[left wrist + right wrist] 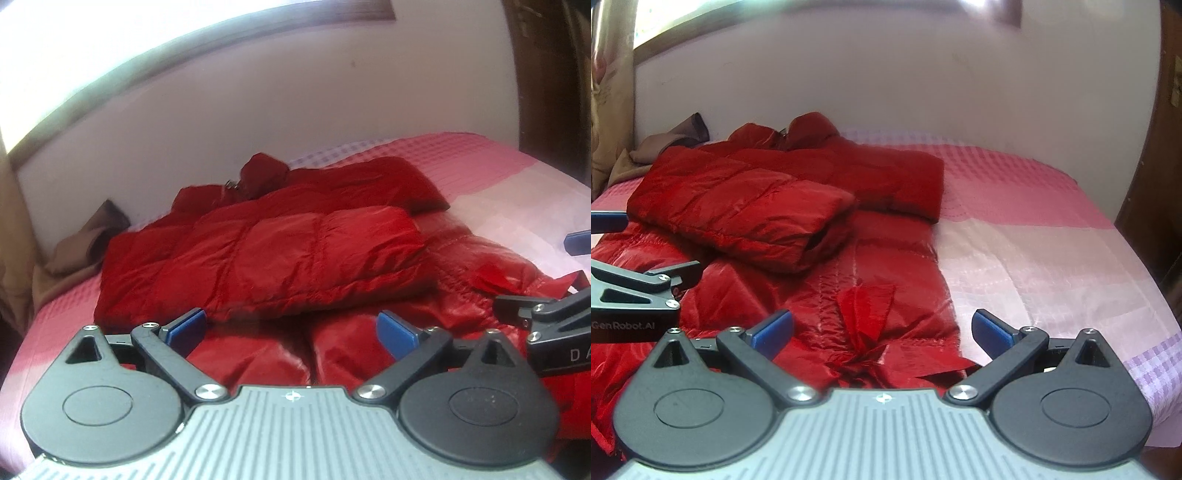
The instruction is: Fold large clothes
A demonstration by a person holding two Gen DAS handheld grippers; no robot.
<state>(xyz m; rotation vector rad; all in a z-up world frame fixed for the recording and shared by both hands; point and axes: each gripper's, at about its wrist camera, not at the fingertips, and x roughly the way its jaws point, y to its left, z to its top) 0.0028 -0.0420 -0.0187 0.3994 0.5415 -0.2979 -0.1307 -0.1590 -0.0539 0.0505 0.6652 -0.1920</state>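
A red quilted puffer jacket (266, 258) lies on the pink bed (517, 177), both sleeves folded across its body, collar toward the wall. It also shows in the right wrist view (746, 210), with a red tie or tag (868, 306) on its lower hem. My left gripper (291, 328) is open and empty, hovering over the jacket's lower part. My right gripper (882, 328) is open and empty over the hem's right corner. Each gripper shows at the edge of the other's view, the right (546, 314) and the left (639, 284).
A brown garment (85, 243) lies bunched by the wall at the bed's far left, also in the right wrist view (672, 140). The bedspread (1052, 251) stretches right of the jacket. A dark wooden door frame (1152, 184) stands at the right, a curtain (609, 92) at the left.
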